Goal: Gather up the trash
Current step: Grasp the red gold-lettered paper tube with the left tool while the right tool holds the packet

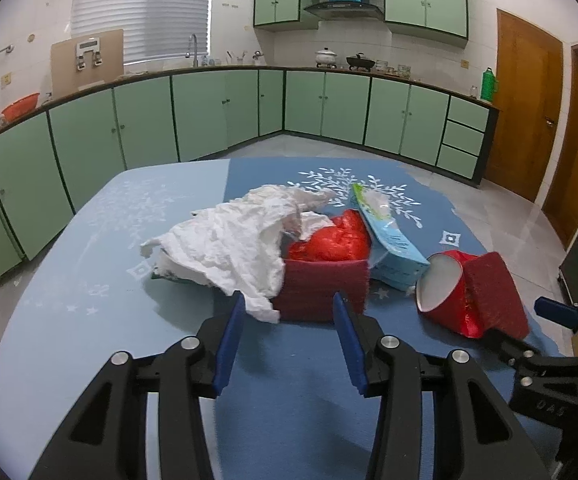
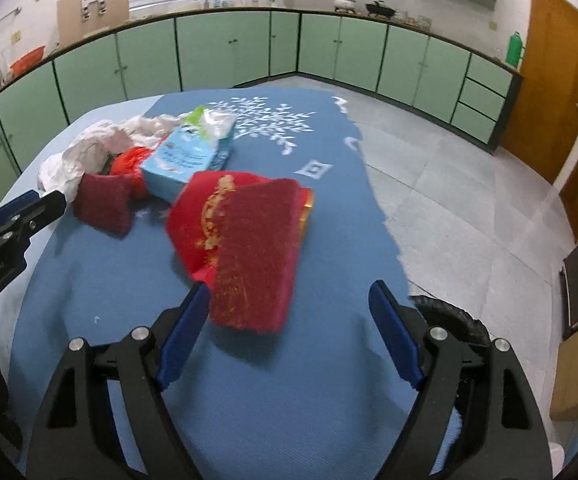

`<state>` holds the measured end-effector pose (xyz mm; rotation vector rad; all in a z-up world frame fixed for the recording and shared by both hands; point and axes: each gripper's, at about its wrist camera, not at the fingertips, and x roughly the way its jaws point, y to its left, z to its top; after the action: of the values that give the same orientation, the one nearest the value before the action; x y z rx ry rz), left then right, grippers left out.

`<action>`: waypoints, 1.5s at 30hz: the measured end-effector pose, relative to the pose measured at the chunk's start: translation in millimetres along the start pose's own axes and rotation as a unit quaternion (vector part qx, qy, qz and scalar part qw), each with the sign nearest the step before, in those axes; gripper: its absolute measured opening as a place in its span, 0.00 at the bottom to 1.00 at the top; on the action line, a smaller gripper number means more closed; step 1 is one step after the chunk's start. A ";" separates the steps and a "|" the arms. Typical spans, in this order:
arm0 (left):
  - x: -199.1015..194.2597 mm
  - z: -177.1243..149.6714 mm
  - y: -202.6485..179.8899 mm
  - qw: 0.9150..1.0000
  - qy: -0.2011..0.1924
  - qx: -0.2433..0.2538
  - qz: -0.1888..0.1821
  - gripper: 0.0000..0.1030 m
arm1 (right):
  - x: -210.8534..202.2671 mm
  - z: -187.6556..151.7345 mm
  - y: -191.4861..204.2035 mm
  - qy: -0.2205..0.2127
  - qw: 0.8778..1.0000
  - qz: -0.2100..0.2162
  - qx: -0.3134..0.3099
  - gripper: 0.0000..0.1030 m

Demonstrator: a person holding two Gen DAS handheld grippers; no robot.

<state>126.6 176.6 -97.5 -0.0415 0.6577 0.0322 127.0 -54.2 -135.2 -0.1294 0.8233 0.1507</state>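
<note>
Left wrist view — blue mat (image 1: 289, 360) on table, green cabinets (image 1: 209, 112) behind.

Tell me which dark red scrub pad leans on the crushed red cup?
The pad in front of the right gripper; it rests against the cup. The other pad sits by the white tissue.

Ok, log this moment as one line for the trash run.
task: collect trash | left gripper: open, facing red scouring pad | right gripper: open, at second red pad | held: nothing | trash pile on blue mat
</note>
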 end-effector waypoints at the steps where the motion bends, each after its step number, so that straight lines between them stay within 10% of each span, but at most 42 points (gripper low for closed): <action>1: -0.2 -0.1 -2.4 1.000 0.000 0.002 -0.003 0.44 | -0.6 -0.7 -4.2 -0.002 1.000 0.002 0.005 0.77; 8: -2.4 -1.2 -8.8 1.000 -0.002 0.005 -0.007 0.45 | 6.4 -1.3 -7.4 -0.004 0.999 0.033 0.030 0.71; 12: -1.7 -0.9 -7.3 1.000 0.000 0.002 -0.007 0.46 | 9.2 2.3 -4.7 -0.001 0.997 0.067 0.029 0.36; 45: 26.1 7.7 -104.2 0.992 0.042 0.038 -0.113 0.52 | -14.1 -10.5 -68.5 -0.029 0.993 0.086 0.076 0.32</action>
<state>156.4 73.4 -104.4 -0.0436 0.7354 -0.2151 122.6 -124.3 -128.0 0.0894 0.7851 0.2526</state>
